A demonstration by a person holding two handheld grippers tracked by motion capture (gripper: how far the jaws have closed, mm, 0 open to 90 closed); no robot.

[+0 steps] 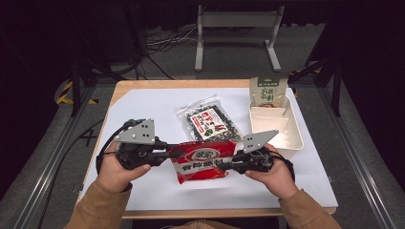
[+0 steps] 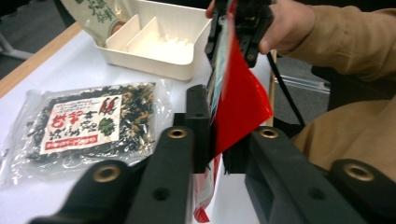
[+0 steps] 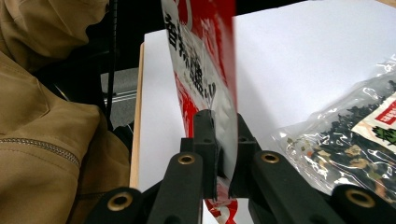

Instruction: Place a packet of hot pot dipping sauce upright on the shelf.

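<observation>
The red snack bag (image 1: 204, 161) hung between the two grippers above the near part of the white table (image 1: 143, 102), stretched flat and held clear of the surface. The left gripper (image 1: 168, 153) was clamped on the bag's left edge, its jaws pressed together on the red film in the left gripper view (image 2: 233, 116); the right gripper (image 1: 230, 165) pinched the opposite edge, and in the right gripper view its jaws were closed on the printed panel (image 3: 210, 93). Behind the bag lay a clear packet of dark dried bits (image 1: 208, 121), and to the right stood the cream divided tray (image 1: 286, 138) with a green pouch (image 1: 267, 91) propped at its far end. The risks here seemed to lie in the grip itself — both holds were on thin, slick film near the margins, so a pull apart that was too eager could tear the seam or let one edge slide out. If one side slipped, the bag would probably swing down from the other jaws and might knock the clear packet. Uneven lifting could also fold the bag — making any placing into the tray awkward.
</observation>
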